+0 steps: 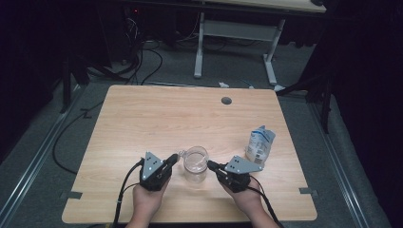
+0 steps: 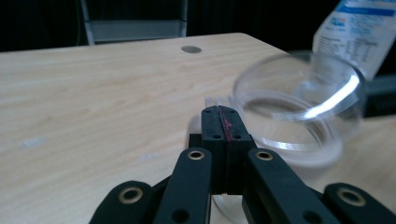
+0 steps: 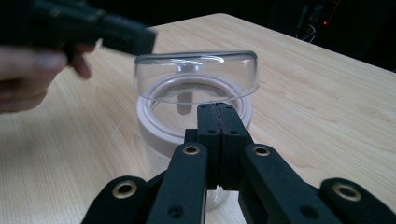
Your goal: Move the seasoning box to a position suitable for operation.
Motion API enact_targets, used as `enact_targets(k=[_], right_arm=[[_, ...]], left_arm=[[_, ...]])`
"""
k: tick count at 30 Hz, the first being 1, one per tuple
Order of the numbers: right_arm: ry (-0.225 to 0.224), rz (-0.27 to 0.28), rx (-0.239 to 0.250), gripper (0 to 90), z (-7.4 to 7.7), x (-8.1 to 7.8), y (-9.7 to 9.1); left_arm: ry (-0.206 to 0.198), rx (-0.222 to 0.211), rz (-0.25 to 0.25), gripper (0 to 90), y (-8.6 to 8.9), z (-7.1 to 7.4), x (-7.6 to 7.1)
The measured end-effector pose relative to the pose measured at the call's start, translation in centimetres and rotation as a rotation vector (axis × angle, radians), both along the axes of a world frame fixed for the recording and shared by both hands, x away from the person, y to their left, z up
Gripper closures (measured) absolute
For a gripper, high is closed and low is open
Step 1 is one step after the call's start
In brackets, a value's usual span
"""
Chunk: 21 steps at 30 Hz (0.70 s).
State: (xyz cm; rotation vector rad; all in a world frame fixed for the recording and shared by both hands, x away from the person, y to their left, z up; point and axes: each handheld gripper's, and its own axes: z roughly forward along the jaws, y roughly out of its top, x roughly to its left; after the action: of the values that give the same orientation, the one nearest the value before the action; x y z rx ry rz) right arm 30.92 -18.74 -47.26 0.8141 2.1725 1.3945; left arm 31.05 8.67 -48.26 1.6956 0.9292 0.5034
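Observation:
A clear jar (image 1: 195, 166) stands near the table's front edge, between my two grippers. It has a white collar (image 3: 156, 133) and a clear domed lid (image 3: 196, 74) that looks raised above the collar. My left gripper (image 1: 175, 157) points at the jar from the left, its jaws shut. In the left gripper view the jaw tips (image 2: 220, 111) sit right at a small clear tab on the jar's (image 2: 299, 116) rim; whether they touch it I cannot tell. My right gripper (image 1: 209, 164) points at the jar from the right, jaws shut (image 3: 217, 106), just short of the collar.
A white and blue pouch (image 1: 260, 144) stands to the right of the jar, also behind it in the left gripper view (image 2: 359, 32). The wooden table (image 1: 142, 118) has a round cable hole (image 1: 226, 100) at the back. A desk frame and cables lie on the floor beyond.

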Motion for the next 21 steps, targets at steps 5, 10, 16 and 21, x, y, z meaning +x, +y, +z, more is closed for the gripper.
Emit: enact_targets(k=[5,10,16,21], right_arm=[[0.004,-0.01,0.008,89.7,0.1,0.0,-0.1],[-0.001,-0.016,0.016,89.7,0.4,0.0,0.0],[-0.008,-0.015,0.028,89.7,0.9,-0.2,-0.1],[-0.007,-0.011,0.034,89.6,0.9,-0.2,-0.2]], left_arm=[[0.011,0.019,-0.052,89.9,-0.6,-0.8,-1.4],[0.007,0.003,-0.085,89.9,-1.1,-0.6,-2.0],[0.02,0.002,-0.11,89.9,-2.0,-0.8,-2.1],[0.025,0.005,-0.121,89.9,-2.7,-0.8,-2.1]])
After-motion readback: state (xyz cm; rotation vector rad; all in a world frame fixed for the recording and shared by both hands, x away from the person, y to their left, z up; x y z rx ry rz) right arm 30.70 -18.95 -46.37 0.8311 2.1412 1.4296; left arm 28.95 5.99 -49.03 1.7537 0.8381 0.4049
